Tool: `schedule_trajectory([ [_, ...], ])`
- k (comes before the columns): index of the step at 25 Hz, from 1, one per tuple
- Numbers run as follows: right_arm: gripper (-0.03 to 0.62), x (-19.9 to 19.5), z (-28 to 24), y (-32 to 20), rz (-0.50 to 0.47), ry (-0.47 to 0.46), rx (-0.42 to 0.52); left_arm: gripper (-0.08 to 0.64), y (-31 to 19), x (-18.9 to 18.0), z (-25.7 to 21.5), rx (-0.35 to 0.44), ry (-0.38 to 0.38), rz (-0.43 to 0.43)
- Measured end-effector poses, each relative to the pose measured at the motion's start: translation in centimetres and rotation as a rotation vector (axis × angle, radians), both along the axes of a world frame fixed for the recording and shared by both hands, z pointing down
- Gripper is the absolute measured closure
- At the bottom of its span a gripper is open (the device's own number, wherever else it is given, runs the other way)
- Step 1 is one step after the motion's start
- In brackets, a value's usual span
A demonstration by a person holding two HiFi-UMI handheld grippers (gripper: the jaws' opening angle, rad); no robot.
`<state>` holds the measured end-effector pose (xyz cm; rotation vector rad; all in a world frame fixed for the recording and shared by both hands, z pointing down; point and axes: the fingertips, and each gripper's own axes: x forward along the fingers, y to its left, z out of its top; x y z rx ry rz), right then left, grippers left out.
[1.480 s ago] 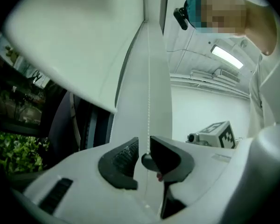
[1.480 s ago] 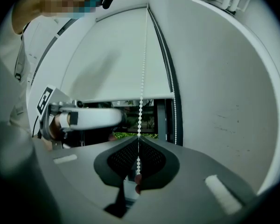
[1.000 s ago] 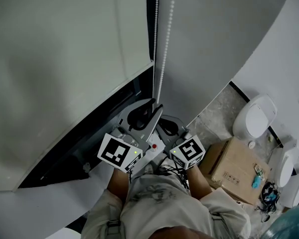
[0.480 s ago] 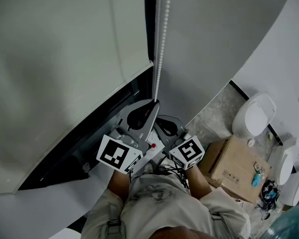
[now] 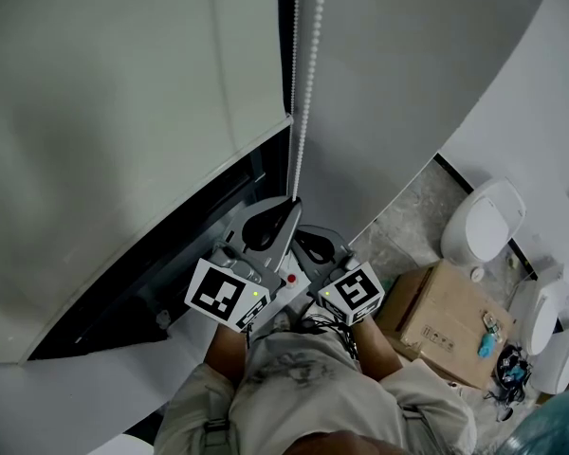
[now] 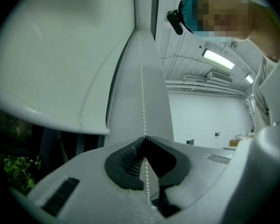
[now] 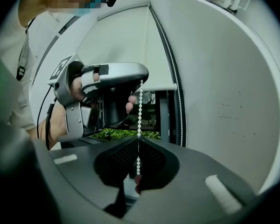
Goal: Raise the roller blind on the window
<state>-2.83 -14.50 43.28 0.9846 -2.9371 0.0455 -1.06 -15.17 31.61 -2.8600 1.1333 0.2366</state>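
I pinch the bead chain (image 5: 303,112) beside the right edge of the roller blind (image 5: 123,112) in the right gripper (image 7: 139,138) and, higher, the left gripper (image 6: 144,137), jaws just closed on it, for hand-over-hand pulling.

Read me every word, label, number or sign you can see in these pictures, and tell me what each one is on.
No text here can be read.
Cardboard box: small dark printed marks, too small to read.
Marker cubes: black-and-white square patterns only, no words or numbers.
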Motion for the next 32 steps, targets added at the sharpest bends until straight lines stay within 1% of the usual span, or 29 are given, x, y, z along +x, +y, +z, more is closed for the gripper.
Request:
schedule_trajectory([
  [4, 0.581, -0.4, 1.3, 0.3, -0.007, -0.002, -0.021, 0.548, -0.1, -0.1, 1.8, -0.037, -0.008, -0.004],
  [15, 0.581, -0.3, 5.4, 0.4, -0.002, 0.025, -0.096, 0.548, -0.1, -0.2, 5.6, -0.119, 0.001, -0.015],
  [23, 0.581, -0.4, 8.0, 0.7, -0.007, 0.045, -0.133, 0.548, 0.1, -0.4, 8.1, -0.164, -0.014, -0.019],
  [32, 0.581, -0.7, 10.3, 1.1, -0.005, 0.065, -0.168, 0.548, 0.7, -0.7, 10.9, -0.212, -0.014, -0.027],
])
